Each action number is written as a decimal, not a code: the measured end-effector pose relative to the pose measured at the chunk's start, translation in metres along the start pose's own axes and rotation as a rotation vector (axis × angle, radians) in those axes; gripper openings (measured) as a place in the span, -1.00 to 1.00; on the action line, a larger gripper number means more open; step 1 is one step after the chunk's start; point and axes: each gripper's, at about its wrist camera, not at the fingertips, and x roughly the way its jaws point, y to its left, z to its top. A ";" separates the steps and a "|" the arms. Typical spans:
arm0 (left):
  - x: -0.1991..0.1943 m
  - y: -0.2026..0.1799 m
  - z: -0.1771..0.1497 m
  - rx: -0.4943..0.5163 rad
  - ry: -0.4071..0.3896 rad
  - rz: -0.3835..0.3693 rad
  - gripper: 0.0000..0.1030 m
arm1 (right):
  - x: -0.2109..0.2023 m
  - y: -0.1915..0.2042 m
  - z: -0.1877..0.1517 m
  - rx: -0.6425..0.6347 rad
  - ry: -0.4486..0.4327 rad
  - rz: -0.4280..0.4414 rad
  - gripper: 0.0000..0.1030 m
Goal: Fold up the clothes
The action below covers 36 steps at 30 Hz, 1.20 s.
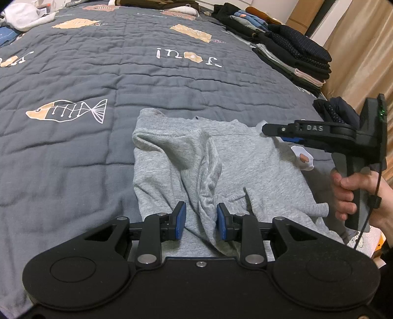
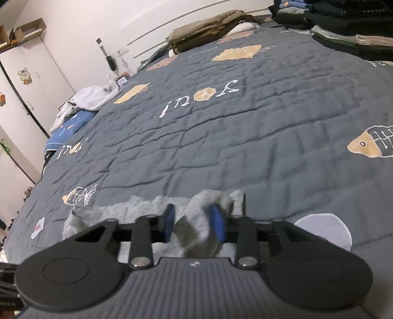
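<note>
A grey sweatshirt (image 1: 245, 159) lies crumpled on the dark quilt (image 1: 122, 86), its ribbed edge turned toward the far side. In the left wrist view my left gripper (image 1: 201, 220) sits at the near edge, blue pads closed on a raised fold of the grey cloth. My right gripper (image 1: 264, 128) comes in from the right, held by a hand (image 1: 348, 193), with its tip at the sweatshirt's far right edge. In the right wrist view, which is blurred, the right gripper (image 2: 194, 220) has a bunch of the grey sweatshirt (image 2: 137, 208) pinched between its pads.
Stacks of folded dark clothes (image 1: 294, 49) line the bed's far right side, also in view as stacks (image 2: 343, 32). A loose white pile (image 1: 22, 17) lies at the far left corner. A dark garment (image 1: 336, 110) sits behind the right gripper. A beige curtain (image 1: 363, 49) hangs beyond the bed.
</note>
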 end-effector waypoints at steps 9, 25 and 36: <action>-0.006 0.001 0.002 -0.019 -0.051 -0.019 -0.46 | -0.016 0.004 0.012 -0.007 -0.144 -0.003 -0.98; -0.003 -0.002 0.003 -0.019 -0.053 -0.003 -0.46 | -0.061 0.016 -0.001 -0.166 0.017 0.105 -0.27; -0.006 0.001 0.005 -0.045 -0.067 -0.005 -0.46 | -0.091 0.112 -0.051 -0.570 0.157 0.317 -0.15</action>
